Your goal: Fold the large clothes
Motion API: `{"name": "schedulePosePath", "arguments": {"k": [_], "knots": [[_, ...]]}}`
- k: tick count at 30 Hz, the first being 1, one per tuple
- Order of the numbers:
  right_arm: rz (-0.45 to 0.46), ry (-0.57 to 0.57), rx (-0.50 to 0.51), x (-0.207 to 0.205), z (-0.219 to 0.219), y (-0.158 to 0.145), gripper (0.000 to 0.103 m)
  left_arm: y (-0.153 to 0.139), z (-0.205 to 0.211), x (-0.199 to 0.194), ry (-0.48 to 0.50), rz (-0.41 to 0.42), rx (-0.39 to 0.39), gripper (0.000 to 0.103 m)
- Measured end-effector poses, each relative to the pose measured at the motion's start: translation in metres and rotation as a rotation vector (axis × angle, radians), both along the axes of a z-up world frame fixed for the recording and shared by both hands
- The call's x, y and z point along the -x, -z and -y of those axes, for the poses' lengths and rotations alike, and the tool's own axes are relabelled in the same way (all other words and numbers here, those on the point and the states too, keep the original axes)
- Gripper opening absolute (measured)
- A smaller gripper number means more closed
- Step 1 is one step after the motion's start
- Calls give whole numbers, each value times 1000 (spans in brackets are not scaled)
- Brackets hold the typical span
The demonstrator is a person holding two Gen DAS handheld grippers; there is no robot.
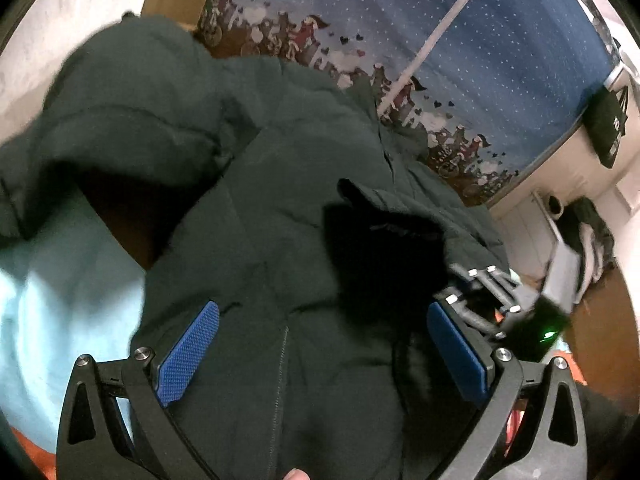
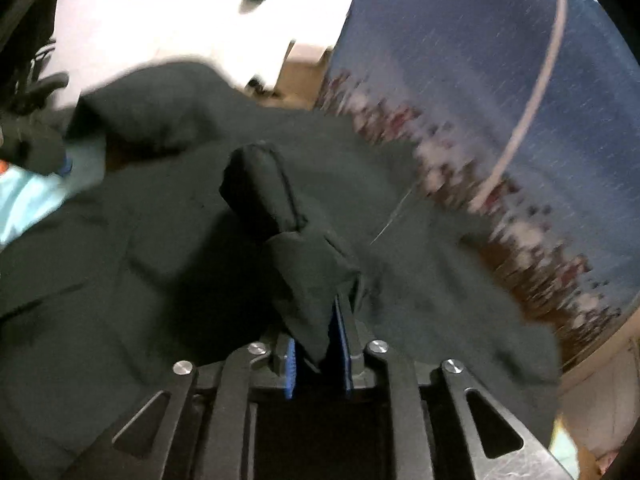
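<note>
Left fingers (image 1: 192, 356) apart above dark green jacket (image 1: 280, 200); right fingers (image 2: 342, 328) pinching jacket fold (image 2: 296, 272).

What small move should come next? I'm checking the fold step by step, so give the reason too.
Probably open the right tool fully and draw it back: a fold of the dark green padded jacket sits between its blue pads, already carried over the jacket's body. The left tool hovers open above the jacket, holding nothing.
</note>
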State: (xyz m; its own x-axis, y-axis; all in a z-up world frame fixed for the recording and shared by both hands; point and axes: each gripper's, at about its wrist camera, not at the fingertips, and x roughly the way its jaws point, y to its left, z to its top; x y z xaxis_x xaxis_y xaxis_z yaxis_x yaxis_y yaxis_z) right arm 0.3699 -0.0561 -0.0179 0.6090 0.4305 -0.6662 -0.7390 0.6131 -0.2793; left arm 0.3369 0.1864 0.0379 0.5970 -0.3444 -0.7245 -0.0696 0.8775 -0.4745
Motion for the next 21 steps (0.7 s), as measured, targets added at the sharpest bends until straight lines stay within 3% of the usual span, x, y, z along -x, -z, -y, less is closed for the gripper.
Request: {"name": "schedulePosePath", "arguments": {"k": [2, 3, 4, 10, 17, 18, 20, 21], "knots": [[-95, -16, -25, -2, 1, 10, 47, 0, 2, -7, 24, -1, 41, 102], [-127, -21, -39, -4, 4, 9, 63, 1, 6, -9, 34, -1, 60, 102], [-148, -26, -57, -3, 6, 11, 69, 2, 9, -17, 40, -1, 74, 102], [-180, -2, -103, 9, 29, 7, 71, 32, 18, -55, 2, -57, 132, 102], [-201, 96, -174, 25, 84, -3, 72, 64, 28, -83, -36, -114, 266, 101], [-193, 125, -185, 23, 95, -5, 73, 63, 30, -84, -45, -108, 253, 95], [-168, 179, -219, 22, 116, -10, 73, 63, 34, -88, -49, -103, 246, 68], [-147, 221, -241, 20, 129, -14, 74, 63, 37, -90, -60, -117, 212, 42]]}}
